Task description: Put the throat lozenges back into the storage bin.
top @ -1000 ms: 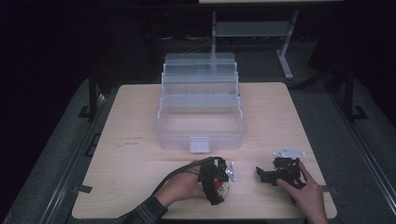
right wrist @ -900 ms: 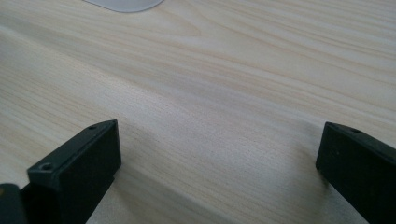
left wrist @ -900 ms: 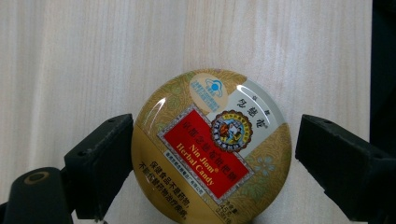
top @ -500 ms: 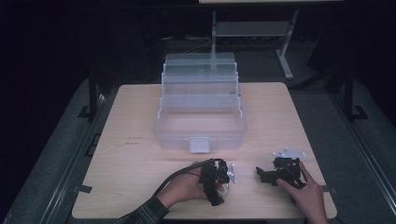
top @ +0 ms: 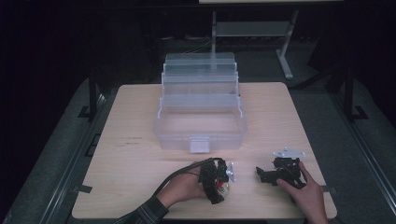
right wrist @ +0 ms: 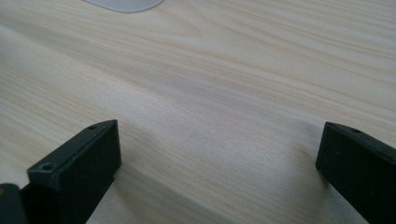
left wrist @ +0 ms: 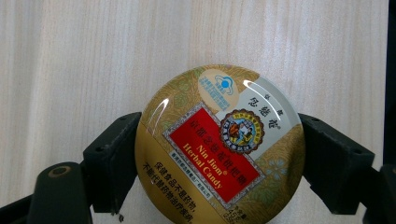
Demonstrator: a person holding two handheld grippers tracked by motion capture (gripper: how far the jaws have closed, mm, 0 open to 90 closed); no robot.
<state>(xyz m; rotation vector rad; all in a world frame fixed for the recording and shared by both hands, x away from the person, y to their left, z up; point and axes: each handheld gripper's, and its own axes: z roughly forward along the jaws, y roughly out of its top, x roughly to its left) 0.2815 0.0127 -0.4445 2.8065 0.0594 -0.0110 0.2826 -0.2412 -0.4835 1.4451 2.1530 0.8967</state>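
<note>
- Dark surroundings ring a pale wooden table [top: 140, 121], with a grey metal stand [top: 252, 32] on the floor beyond its far edge.
- Your left gripper [top: 223, 178] sits near the table's near edge, just left of the middle, pointing straight down; its jaws pinch a round candy tin [left wrist: 219, 144] by its rim on both sides. The lid reads "Nin Jiom Herbal Candy".
- From the left gripper view the tin seems to lie flat on the wood or just above it; which one you cannot tell.
- Your right gripper [top: 262, 175] rests toward the near right corner, jaws spread wide with bare wood between them, holding nothing.
- A clear plastic tiered organiser box [top: 201, 112], opened with trays stepped back, stands mid-table toward the far edge.
- You look to be at the grasp step. Next, judge the grip firm, lift the tin straight up, and carry it forward over the box's front wall into the open bottom compartment.
- Mind the box's front latch [top: 199, 144], which lies directly on that path; the smooth rim could also slip.
</note>
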